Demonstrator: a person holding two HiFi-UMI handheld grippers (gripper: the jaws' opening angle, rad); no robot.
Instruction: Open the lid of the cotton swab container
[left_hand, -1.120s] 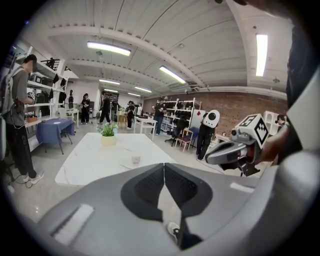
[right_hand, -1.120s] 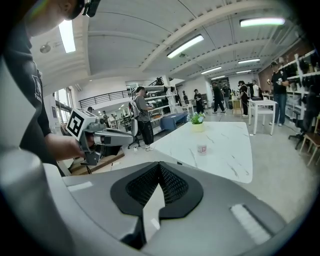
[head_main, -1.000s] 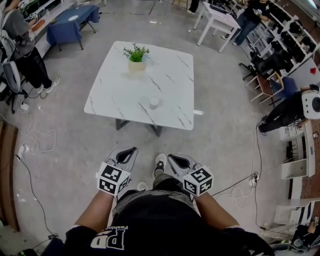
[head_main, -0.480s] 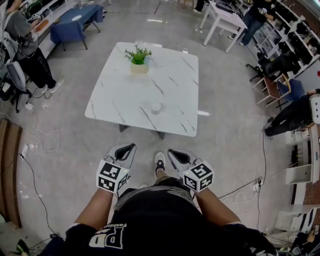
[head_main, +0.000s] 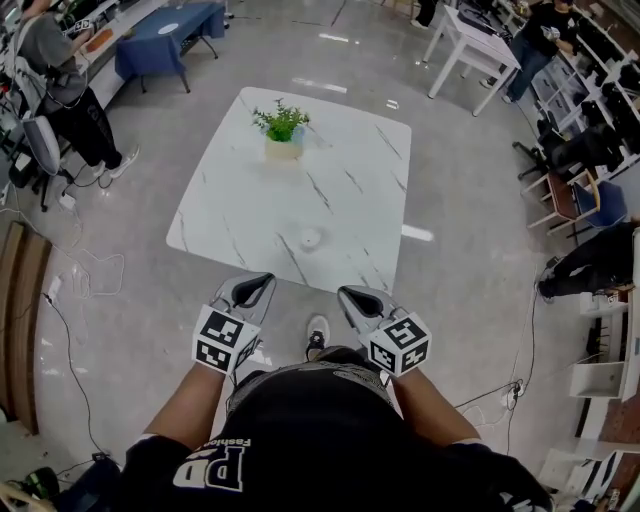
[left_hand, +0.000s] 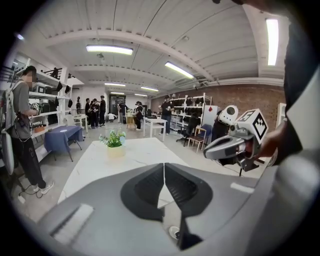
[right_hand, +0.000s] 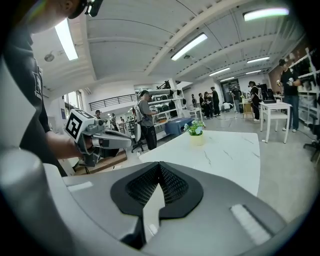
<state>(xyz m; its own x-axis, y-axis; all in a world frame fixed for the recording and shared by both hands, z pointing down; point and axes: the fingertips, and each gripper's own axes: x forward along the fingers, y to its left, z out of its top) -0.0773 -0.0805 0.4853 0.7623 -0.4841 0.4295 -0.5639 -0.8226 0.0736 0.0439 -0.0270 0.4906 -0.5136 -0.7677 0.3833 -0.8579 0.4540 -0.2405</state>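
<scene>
- On the marble table (head_main: 240, 190), by its near edge: cotton swab container (head_main: 311, 238) is sitting — likely light, slick plastic; brace base, lift lid rim.
- Left gripper (head_main: 258, 285), right gripper (head_main: 352, 295): jaws pressing together, empty, hanging short of it.

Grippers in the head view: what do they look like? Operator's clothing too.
Left gripper and right gripper match: light grey shells tapering to a point, black ribbed pads inside. Each carries a white cube with black square markers. No cables visible. Operator wears a black short-sleeved shirt with white lettering.
</scene>
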